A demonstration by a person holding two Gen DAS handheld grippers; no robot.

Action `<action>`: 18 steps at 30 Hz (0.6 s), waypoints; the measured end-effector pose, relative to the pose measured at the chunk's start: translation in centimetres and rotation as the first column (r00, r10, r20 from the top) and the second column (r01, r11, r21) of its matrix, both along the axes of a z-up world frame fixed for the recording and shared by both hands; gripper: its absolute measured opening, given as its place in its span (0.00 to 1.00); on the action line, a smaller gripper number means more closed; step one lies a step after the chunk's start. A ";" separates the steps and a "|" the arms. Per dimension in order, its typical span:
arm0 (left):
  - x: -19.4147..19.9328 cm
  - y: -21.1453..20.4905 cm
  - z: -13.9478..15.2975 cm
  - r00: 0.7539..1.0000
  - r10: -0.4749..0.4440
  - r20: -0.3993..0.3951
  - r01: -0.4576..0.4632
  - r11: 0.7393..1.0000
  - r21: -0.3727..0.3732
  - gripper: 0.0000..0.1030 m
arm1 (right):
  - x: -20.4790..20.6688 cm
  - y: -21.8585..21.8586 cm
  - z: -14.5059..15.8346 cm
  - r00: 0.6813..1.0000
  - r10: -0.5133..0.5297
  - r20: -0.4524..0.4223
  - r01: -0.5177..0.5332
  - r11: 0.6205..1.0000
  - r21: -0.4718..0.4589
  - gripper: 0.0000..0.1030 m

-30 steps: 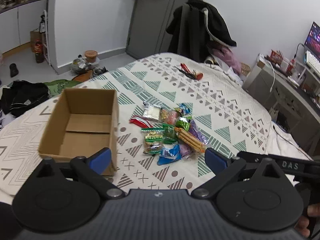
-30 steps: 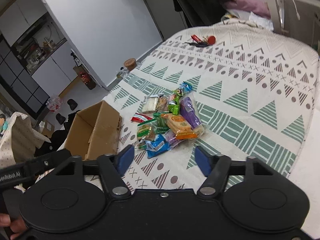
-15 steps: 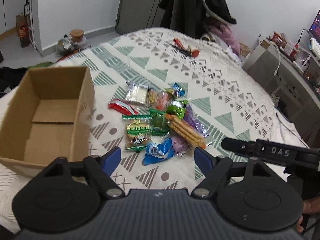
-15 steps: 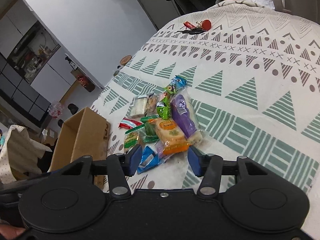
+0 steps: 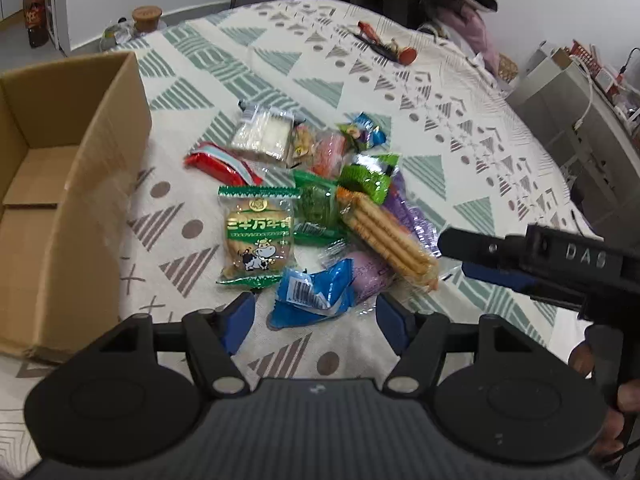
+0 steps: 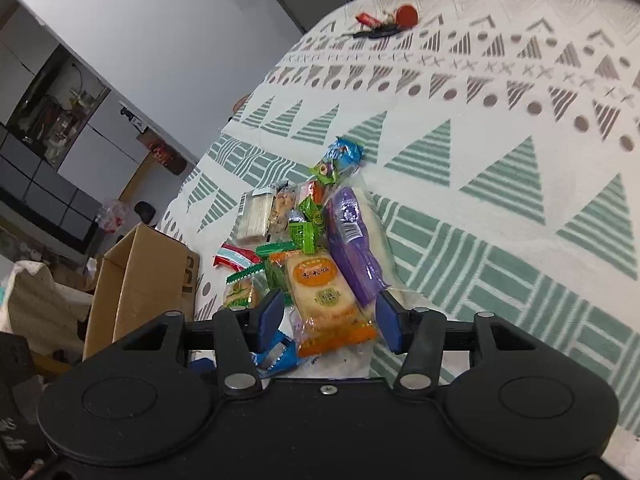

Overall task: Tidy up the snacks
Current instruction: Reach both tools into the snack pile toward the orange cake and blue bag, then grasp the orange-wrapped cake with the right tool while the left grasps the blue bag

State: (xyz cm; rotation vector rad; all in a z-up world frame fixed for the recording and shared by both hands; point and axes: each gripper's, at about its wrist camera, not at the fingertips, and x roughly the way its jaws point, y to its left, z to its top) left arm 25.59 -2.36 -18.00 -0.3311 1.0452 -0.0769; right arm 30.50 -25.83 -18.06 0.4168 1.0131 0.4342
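Bed: patterned cover (image 5: 440,128) of green and grey triangles carries everything here.
Cardboard box (image 5: 72,184): open-topped, nothing visible inside, standing on the bed at the left, just beside the snacks.
Snack pile (image 5: 320,208): wrapped packets heaped loosely mid-bed, to the right of the box.
Left gripper (image 5: 316,316): jaws have just been closing and are part-way apart, pointing down at the near edge of the pile; a blue packet (image 5: 316,296) lies between the blue fingertips, and neither pad presses it.
Right gripper (image 6: 330,320): jaws part-way apart, straddling the near end of an orange biscuit packet (image 6: 324,300); gaps show on both sides, so nothing is grasped. From the left wrist view its black body reaches in at the right, over the pile's edge.
Cow biscuit packet (image 5: 258,236): green-edged, flat, at the pile's box side.
Purple packet (image 6: 352,240): long, touching the orange packet on its right.
Red packet (image 5: 220,164): at the pile's far-left edge.
Keys (image 6: 384,20): red tags, well apart at the far end of the bed.
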 end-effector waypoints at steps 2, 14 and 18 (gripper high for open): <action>0.5 0.1 -0.8 1.000 0.004 -0.006 -0.004 1.000 -0.011 0.64 | 0.4 0.1 -0.5 1.000 0.005 -0.011 -0.005 1.000 0.004 0.50; 1.9 -0.6 -3.7 1.000 -0.011 -0.005 0.011 1.000 -0.004 0.60 | 1.6 1.6 -2.4 0.995 0.073 -0.061 -0.075 0.997 -0.027 0.50; 1.7 0.0 -3.6 1.000 0.008 -0.007 -0.008 1.000 -0.018 0.42 | 1.4 1.3 -2.3 0.996 0.066 -0.056 -0.067 0.998 -0.017 0.40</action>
